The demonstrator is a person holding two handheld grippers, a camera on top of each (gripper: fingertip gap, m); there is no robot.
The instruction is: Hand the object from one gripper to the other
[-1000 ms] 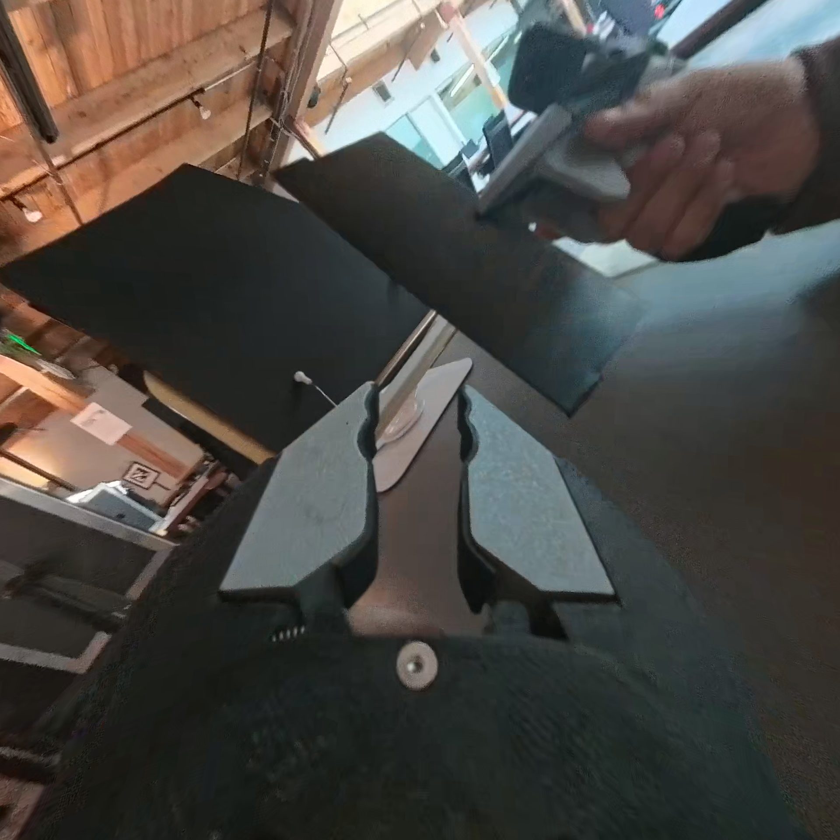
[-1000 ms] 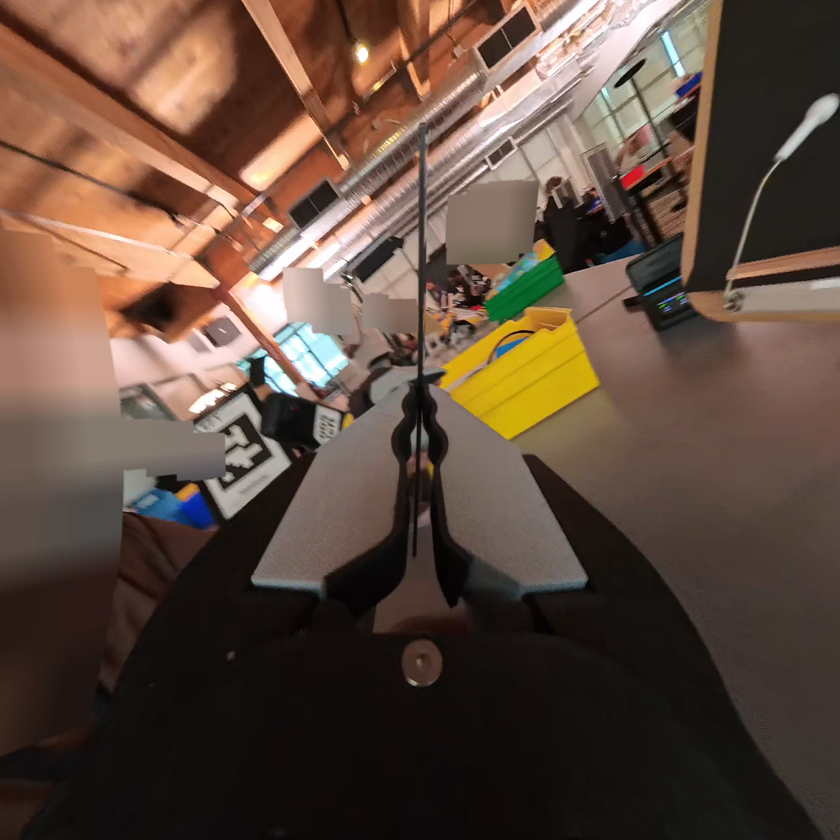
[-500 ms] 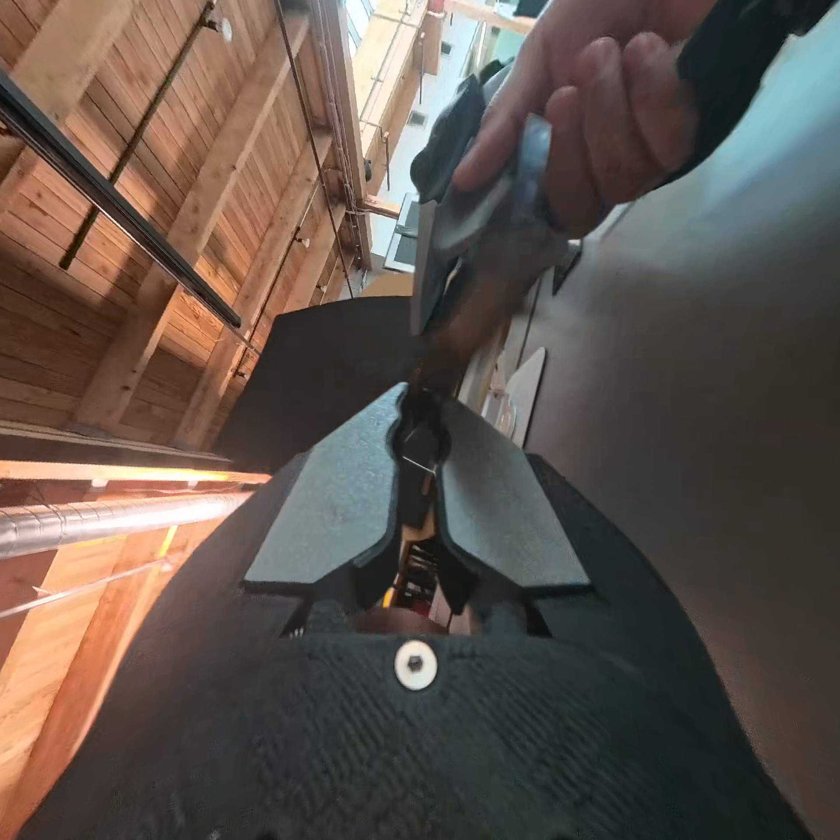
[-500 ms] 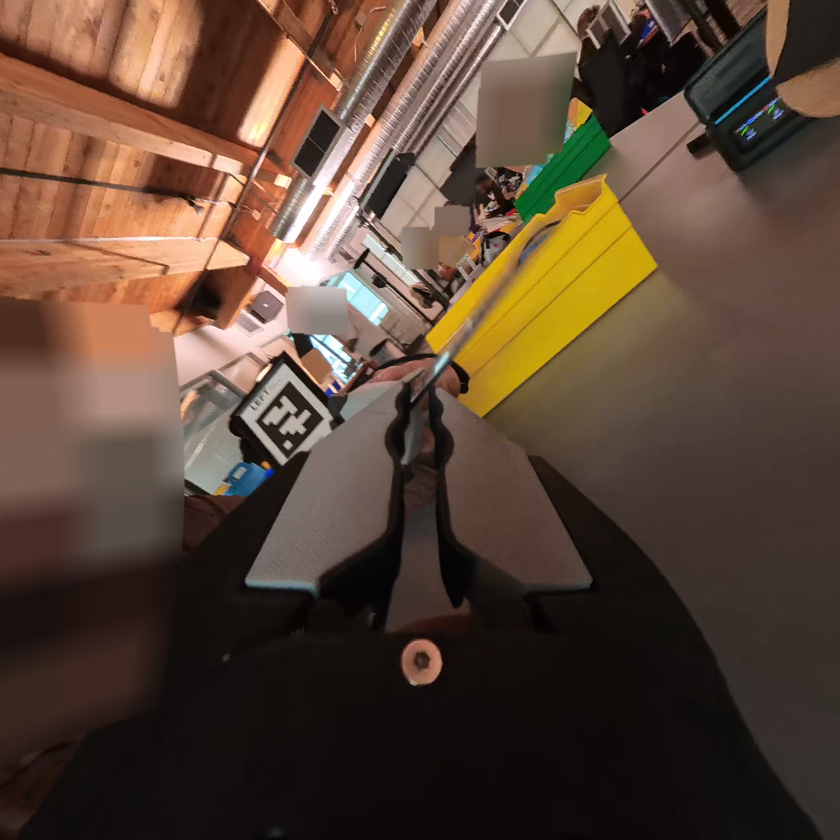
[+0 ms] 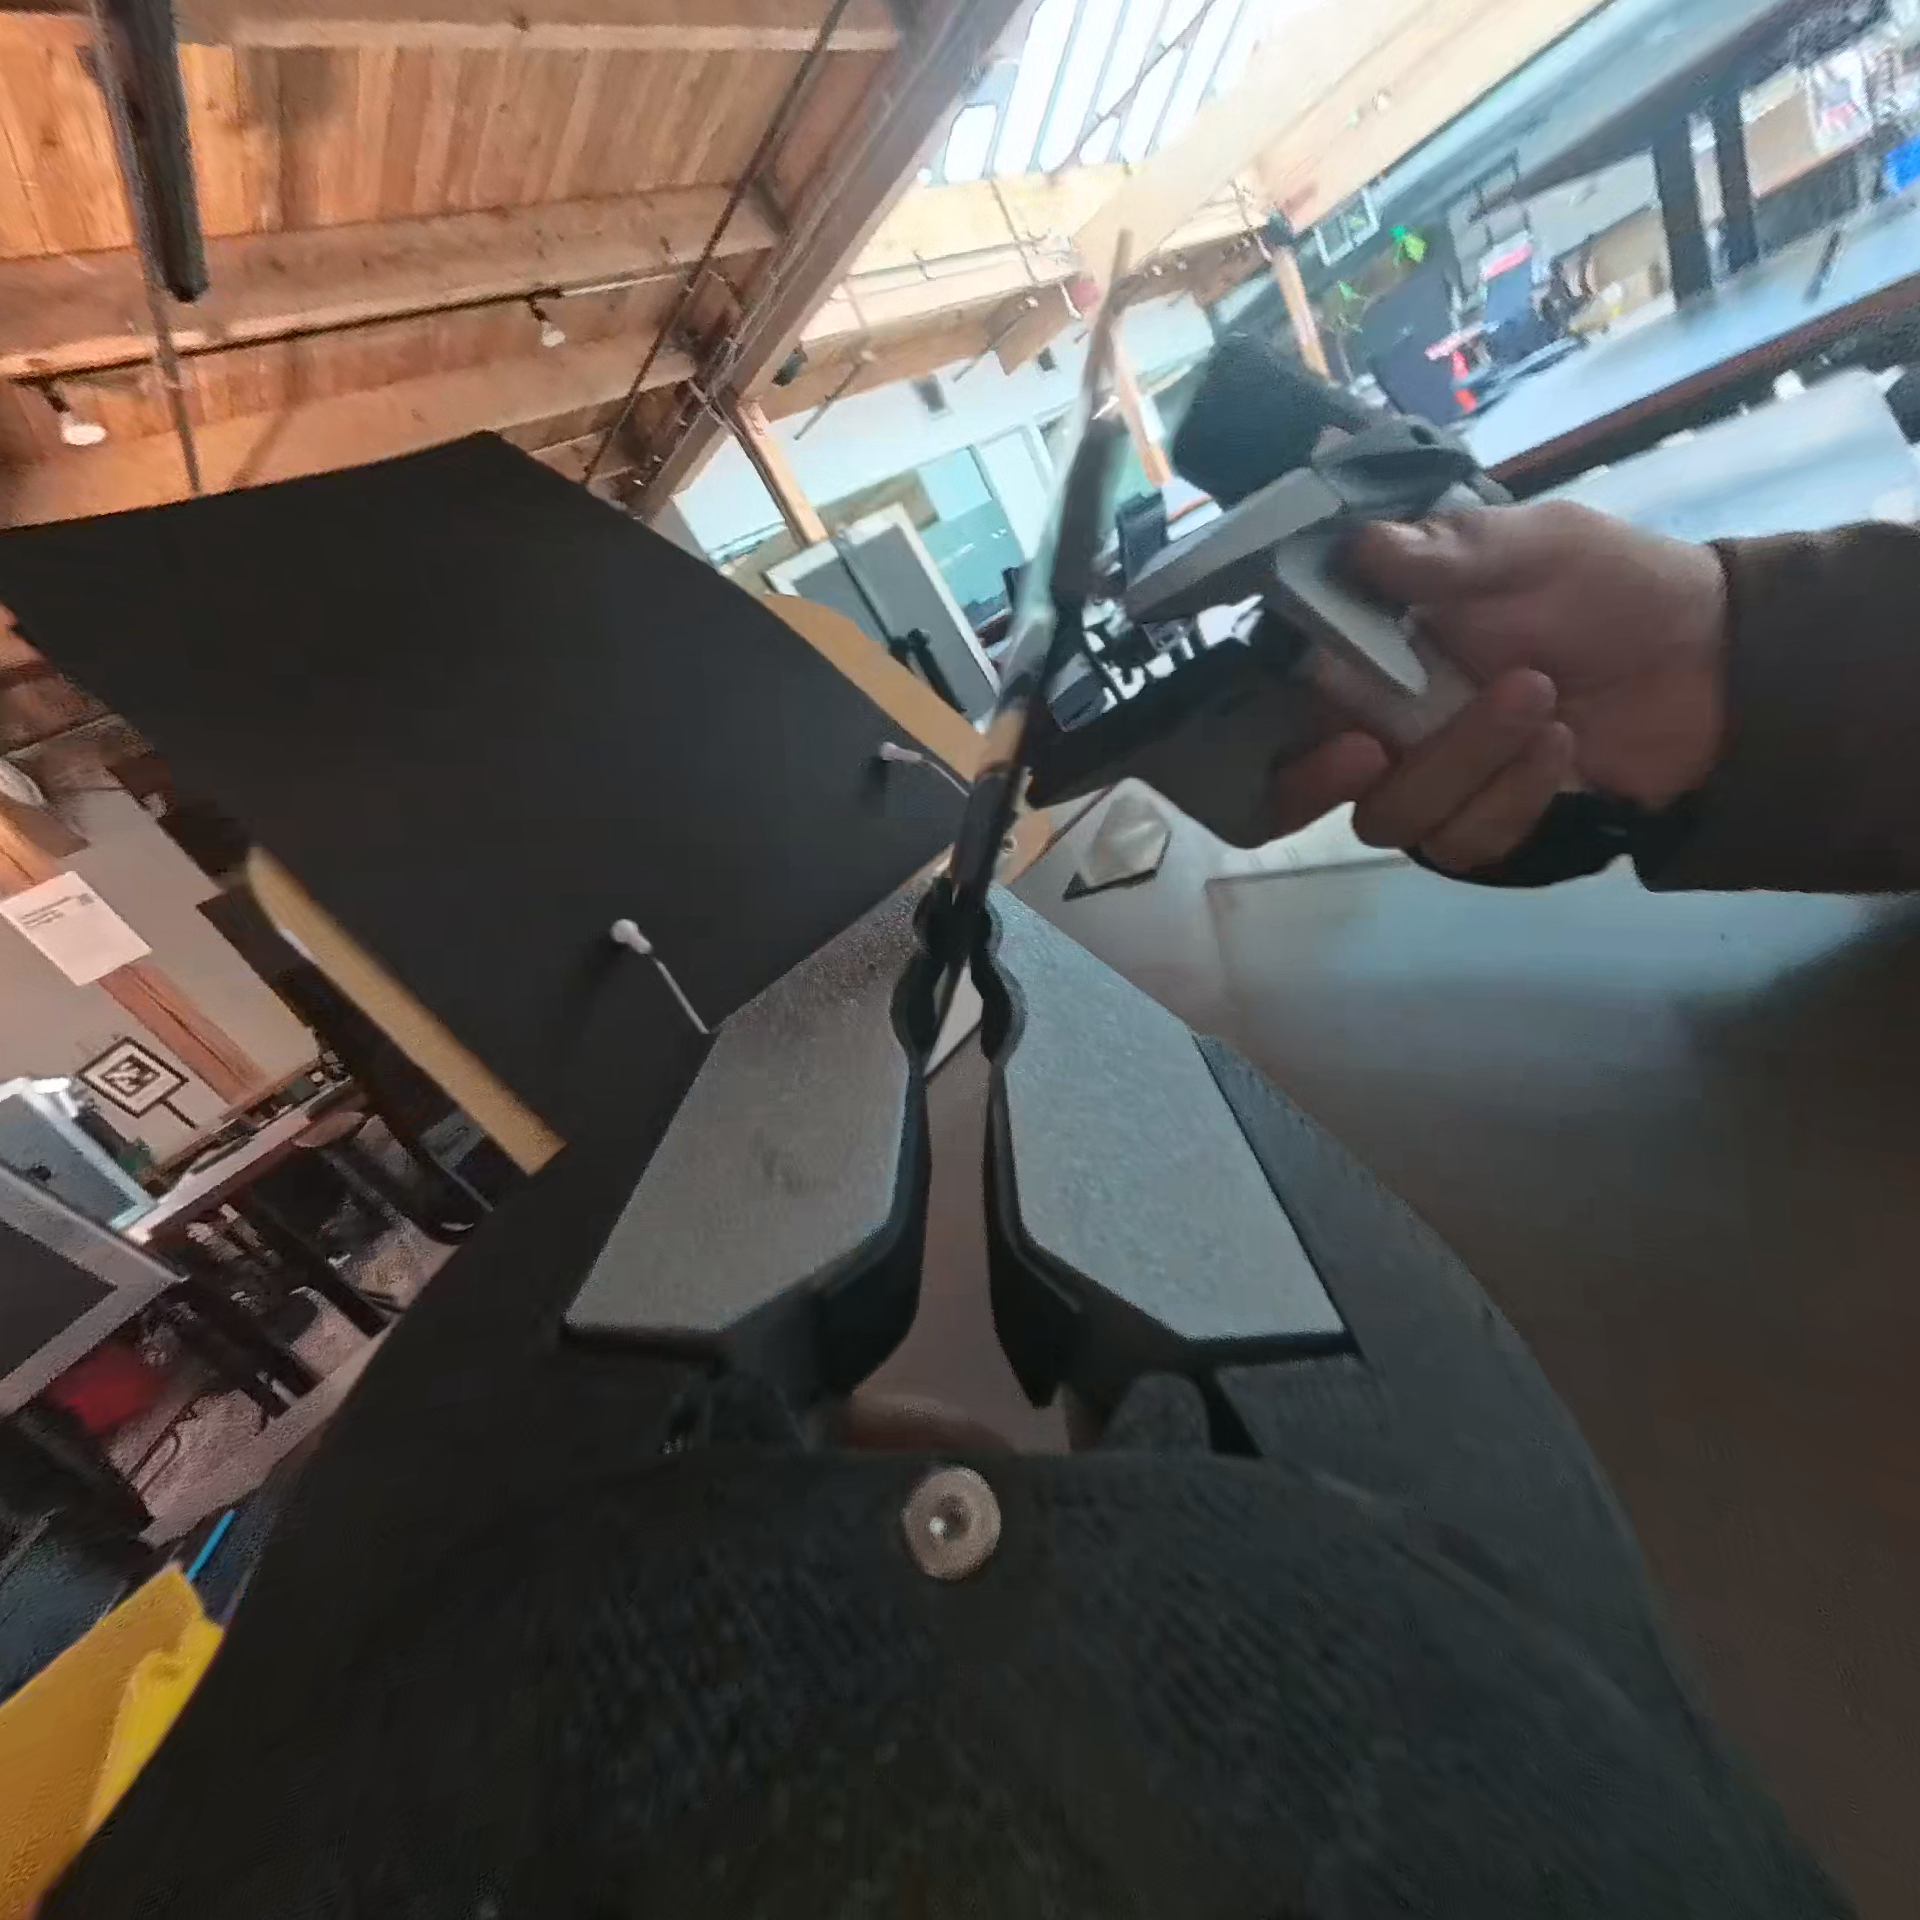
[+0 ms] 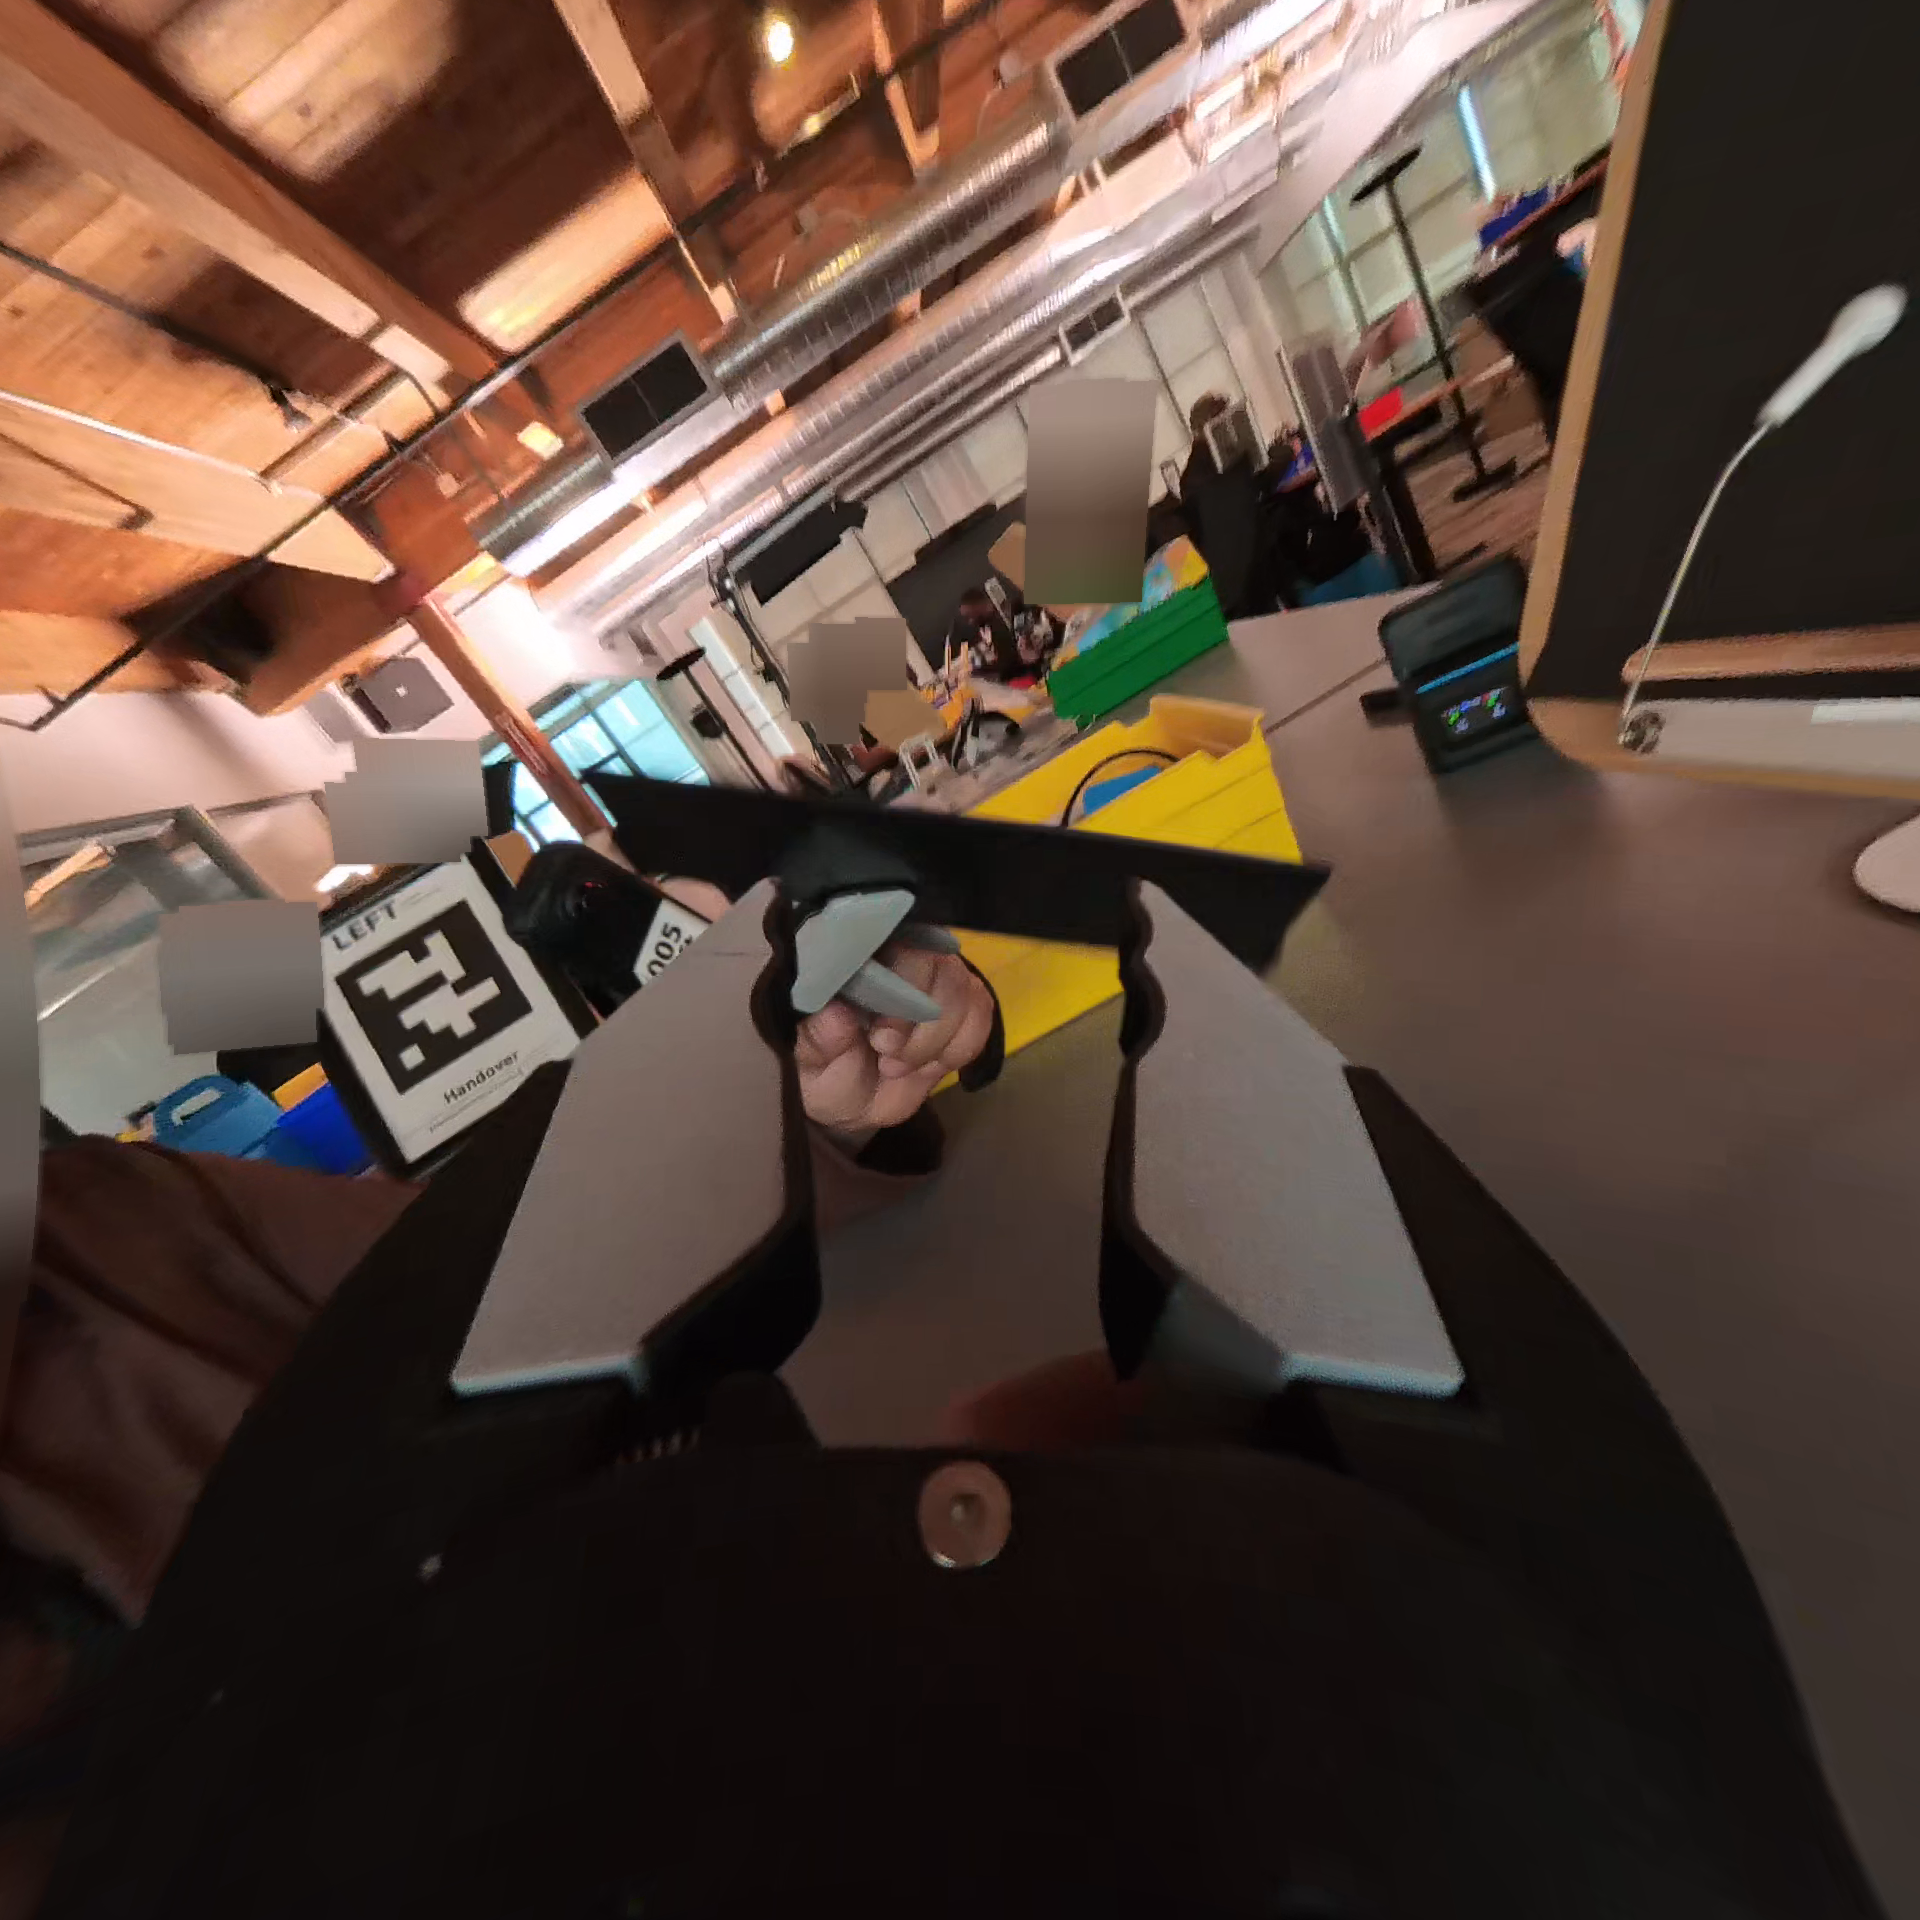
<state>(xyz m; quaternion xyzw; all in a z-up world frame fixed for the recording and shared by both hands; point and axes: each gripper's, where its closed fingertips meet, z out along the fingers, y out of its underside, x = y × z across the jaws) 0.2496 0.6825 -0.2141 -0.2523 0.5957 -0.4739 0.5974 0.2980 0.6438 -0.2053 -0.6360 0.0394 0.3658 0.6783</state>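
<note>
The object is a thin flat black sheet. In the left wrist view I see it edge-on (image 5: 1049,540), rising from my left gripper (image 5: 961,935), which is shut on its lower edge. My right gripper (image 5: 1086,686), held by a hand (image 5: 1538,665), sits just right of the sheet with its jaws apart. In the right wrist view my right gripper (image 6: 951,925) is open and empty. Beyond its tips the sheet (image 6: 1039,862) lies across the view, pinched by the left gripper (image 6: 836,873), with a hand (image 6: 883,1039) below it.
A grey table (image 6: 1558,1039) lies below. On it stand a yellow bin (image 6: 1143,790), a green bin (image 6: 1132,644) and a small black device with a screen (image 6: 1455,665). A large black upright board (image 5: 468,675) stands at the table's back. A marker card (image 6: 426,997) is at left. My right fingertips sit around 7 cm from my left ones.
My left gripper, open a second ago, has shut on the sheet. My right gripper, which was holding the sheet, has opened, let it go and drawn back a little.
</note>
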